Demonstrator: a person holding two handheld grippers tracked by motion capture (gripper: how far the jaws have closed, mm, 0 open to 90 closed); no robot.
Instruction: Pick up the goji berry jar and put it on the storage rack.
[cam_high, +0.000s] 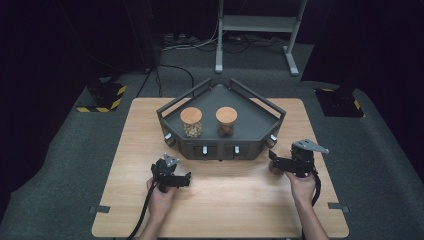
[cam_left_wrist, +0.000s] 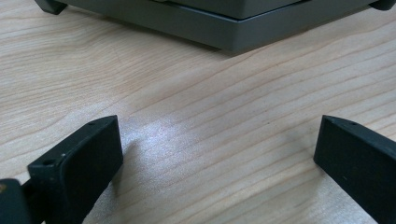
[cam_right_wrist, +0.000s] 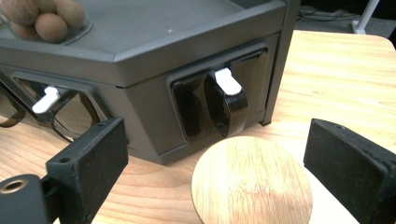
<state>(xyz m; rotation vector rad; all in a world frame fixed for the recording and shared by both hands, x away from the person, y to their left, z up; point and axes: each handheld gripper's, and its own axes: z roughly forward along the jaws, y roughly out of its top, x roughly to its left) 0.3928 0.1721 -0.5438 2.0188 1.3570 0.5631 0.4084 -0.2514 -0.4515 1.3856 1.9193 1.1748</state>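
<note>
A dark grey angled rack (cam_high: 250, 112) stands at the back middle of the wooden table (cam_high: 220, 205). Two glass jars with round wooden lids stand on it: one with pale contents (cam_high: 191, 121), one with brown balls (cam_high: 226, 121) (cam_right_wrist: 42, 16). A third round wooden lid (cam_right_wrist: 252, 182) (cam_high: 273, 170) lies low in front of the rack's right front corner, between the jaws of my right gripper (cam_right_wrist: 217, 135) (cam_high: 280, 161), which is open and not touching it. My left gripper (cam_left_wrist: 215, 135) (cam_high: 175, 170) is open over bare wood, facing the rack's base (cam_left_wrist: 224, 28).
The rack's front faces carry dark knobs with white levers (cam_right_wrist: 227, 80) (cam_right_wrist: 46, 99) (cam_high: 204, 149). Raised rails edge the rack's back. On the floor beyond the table stand two yellow-and-black striped bases (cam_high: 102, 97) (cam_high: 340, 102) and a white frame (cam_high: 255, 25).
</note>
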